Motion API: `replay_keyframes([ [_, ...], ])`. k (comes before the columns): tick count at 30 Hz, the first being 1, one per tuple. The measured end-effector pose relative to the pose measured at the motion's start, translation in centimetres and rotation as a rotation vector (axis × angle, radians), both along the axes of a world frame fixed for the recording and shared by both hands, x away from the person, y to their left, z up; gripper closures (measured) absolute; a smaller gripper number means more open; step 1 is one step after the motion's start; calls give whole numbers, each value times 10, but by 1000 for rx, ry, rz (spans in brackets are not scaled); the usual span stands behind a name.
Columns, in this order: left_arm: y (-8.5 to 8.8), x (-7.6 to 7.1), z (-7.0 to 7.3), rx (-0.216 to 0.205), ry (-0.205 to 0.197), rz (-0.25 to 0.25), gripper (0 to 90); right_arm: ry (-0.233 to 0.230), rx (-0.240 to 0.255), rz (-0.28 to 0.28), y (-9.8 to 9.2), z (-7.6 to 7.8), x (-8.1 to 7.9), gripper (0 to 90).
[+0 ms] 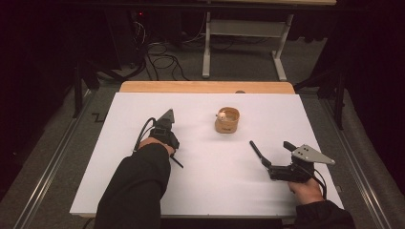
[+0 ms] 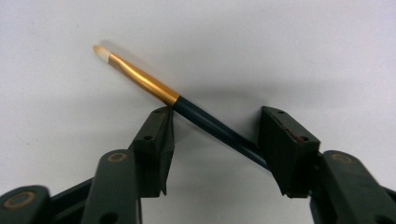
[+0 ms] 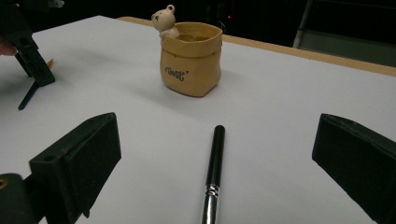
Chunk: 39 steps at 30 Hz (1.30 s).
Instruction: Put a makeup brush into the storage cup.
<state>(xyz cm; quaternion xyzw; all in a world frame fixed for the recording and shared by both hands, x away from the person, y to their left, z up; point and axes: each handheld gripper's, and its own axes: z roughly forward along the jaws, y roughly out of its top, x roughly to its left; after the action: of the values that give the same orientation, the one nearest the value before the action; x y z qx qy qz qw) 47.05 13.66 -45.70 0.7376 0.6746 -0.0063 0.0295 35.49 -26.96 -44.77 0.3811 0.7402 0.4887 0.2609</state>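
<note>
**Two brushes on the sheet, one slantwise in the left jaws**

In the left gripper view the gold-ferruled brush (image 2: 187, 105) lies flat on the white sheet (image 2: 280, 46) and runs slantwise through the gap of the left gripper (image 2: 215, 133). Its pale tip points up and left, past the jaws, while its dark handle passes under the right-hand pad (image 2: 289, 149). The jaws stand partly closed around it. The handle seems to touch both pads, yet whether they press on it is hard to say. A grip here would catch the brush askew, across its long axis at a slant.

In the right gripper view the right gripper (image 3: 217, 154) stands wide, and a black brush (image 3: 214, 172) lies between its jaws without touching either. The brush's long axis runs straight away from the camera, handle end pointing toward the tan bear pot (image 3: 190, 60), which stands upright farther off. From above, the pot (image 1: 227, 120) sits between the two hands, and the right gripper (image 1: 267, 153) is perhaps a little nearer to it than the left gripper (image 1: 168, 143).

The black brush's bristle end is cut off at the frame's bottom. In the high view the left forearm covers most of the gold brush. The pot's contents cannot be made out.
</note>
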Motion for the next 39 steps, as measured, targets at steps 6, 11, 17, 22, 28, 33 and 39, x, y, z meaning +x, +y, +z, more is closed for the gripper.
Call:
replay_keyframes([
  [6, -2, -2, 1, 5, -21, -15, 584, 1, 0, -1, 0, 0, 0, 16],
  [11, -2, -7, 2, 4, -57, -24, 690, 0, 0, 0, 0, 0, 0, 16],
  [17, 2, -11, 1, 9, -93, -51, 800, -2, -1, -3, 0, 0, -1, 16],
  [22, 2, -12, 1, 7, -101, -68, 827, -3, 0, -5, -1, 1, 0, 16],
  [28, 3, -13, 1, 3, -111, -78, 828, -2, 0, -3, -1, 0, 0, 16],
  [33, 3, -14, 1, 2, -121, -86, 829, -2, 2, -4, 0, 1, -1, 17],
  [39, 5, -15, 1, -8, -127, -100, 829, -3, -1, -3, 0, 0, 0, 17],
])
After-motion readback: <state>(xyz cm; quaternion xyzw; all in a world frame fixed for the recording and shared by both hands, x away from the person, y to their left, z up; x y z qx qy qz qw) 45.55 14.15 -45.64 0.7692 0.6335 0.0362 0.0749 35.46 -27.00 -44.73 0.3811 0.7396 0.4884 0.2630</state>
